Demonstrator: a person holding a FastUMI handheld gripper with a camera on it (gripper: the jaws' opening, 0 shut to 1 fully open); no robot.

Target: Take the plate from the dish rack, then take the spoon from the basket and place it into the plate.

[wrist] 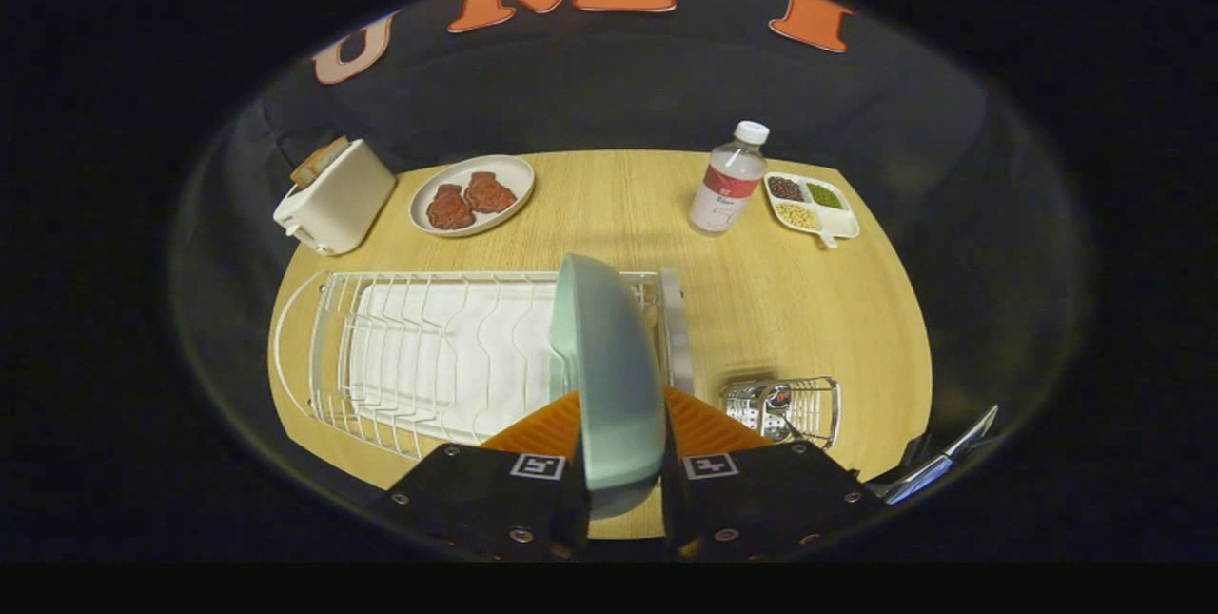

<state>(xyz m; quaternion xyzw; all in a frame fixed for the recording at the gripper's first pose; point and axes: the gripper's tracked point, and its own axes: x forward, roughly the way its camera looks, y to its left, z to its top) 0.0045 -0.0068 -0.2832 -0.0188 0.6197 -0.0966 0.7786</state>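
A pale green plate [609,366] stands on edge between my two fingers, and my gripper [620,433] is shut on its lower rim. The plate is held above the right end of the white wire dish rack [428,357], whose slots to the left hold nothing. To the right of my fingers sits a small metal wire basket [785,409] with the spoon's handle end [778,397] showing inside it. The rest of the spoon is hidden by the basket's wires.
On the round wooden table [761,290] stand a white toaster [335,197] with bread at the far left, a white plate with two red patties [472,195], a clear bottle [728,181], and a divided snack tray [811,205] at the far right.
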